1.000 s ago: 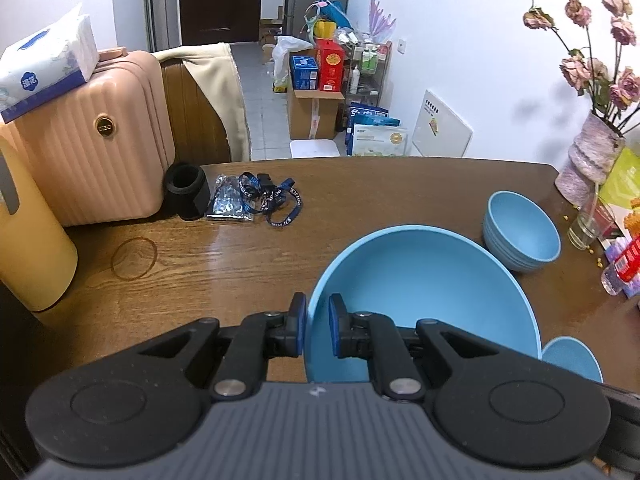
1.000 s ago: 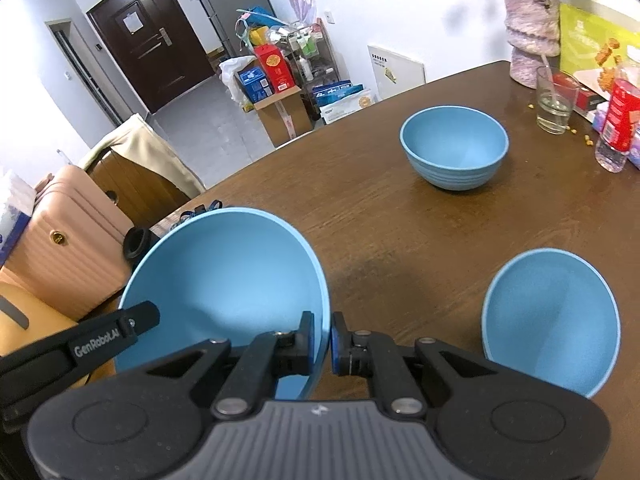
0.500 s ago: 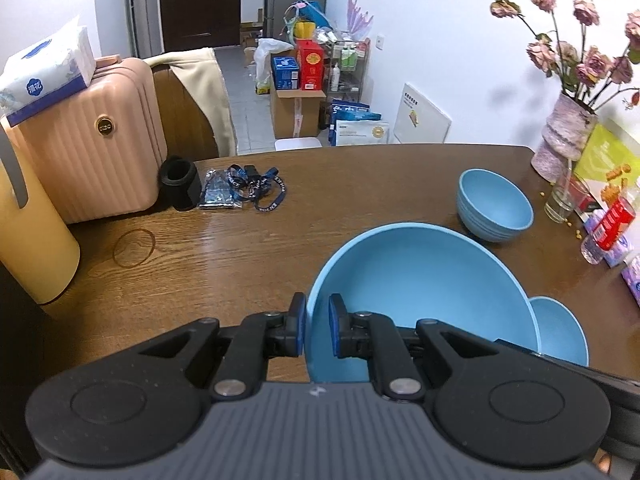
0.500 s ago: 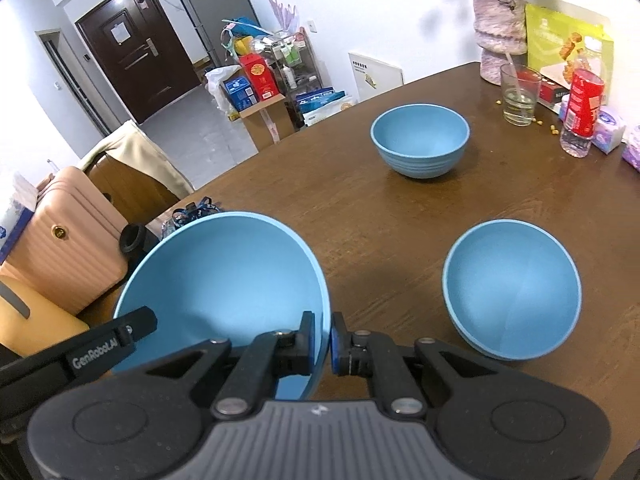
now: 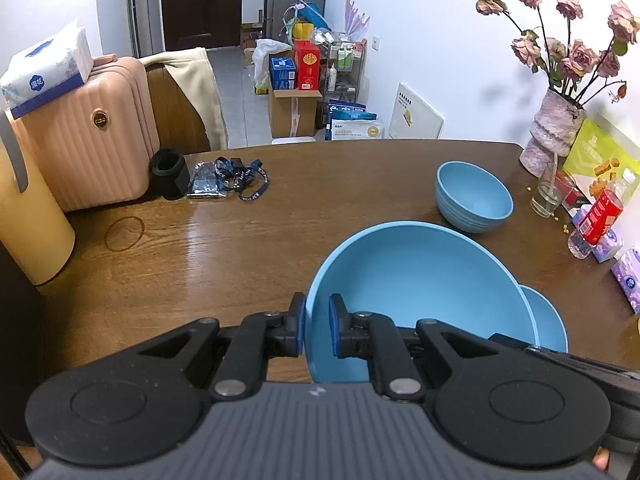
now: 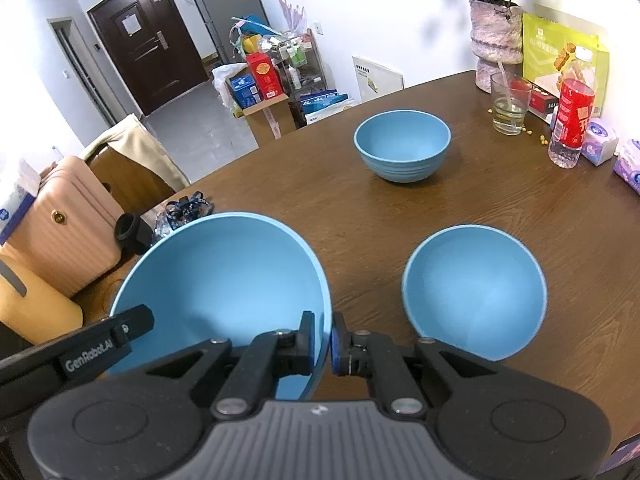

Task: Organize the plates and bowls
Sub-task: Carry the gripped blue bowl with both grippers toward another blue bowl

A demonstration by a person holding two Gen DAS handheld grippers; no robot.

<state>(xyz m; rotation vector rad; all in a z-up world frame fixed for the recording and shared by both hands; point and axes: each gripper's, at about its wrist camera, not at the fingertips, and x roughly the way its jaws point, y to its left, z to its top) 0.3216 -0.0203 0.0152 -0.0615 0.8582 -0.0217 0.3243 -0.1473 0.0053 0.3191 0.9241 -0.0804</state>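
Note:
A large blue bowl (image 5: 420, 280) hangs over the brown table, held by both grippers. My left gripper (image 5: 317, 330) is shut on its near left rim. In the right wrist view the same large bowl (image 6: 224, 276) has my right gripper (image 6: 322, 340) shut on its right rim, and the left gripper's finger shows at the lower left. A medium blue bowl (image 6: 474, 290) rests on the table just right of it, and its edge peeks out behind the large bowl (image 5: 548, 320). A small ribbed blue bowl (image 6: 402, 144) (image 5: 472, 198) stands farther back.
A glass (image 6: 508, 110), a red-labelled bottle (image 6: 572, 120), tissue packs and a vase of dried roses (image 5: 556, 132) line the table's right side. A black cup (image 5: 168, 172) and a lanyard (image 5: 240, 178) lie at the far left, beside a pink suitcase (image 5: 88, 132).
Both grippers have drawn back with the large bowl, so more of the table shows. The medium and small bowls now sit farther into view and farther from the camera.

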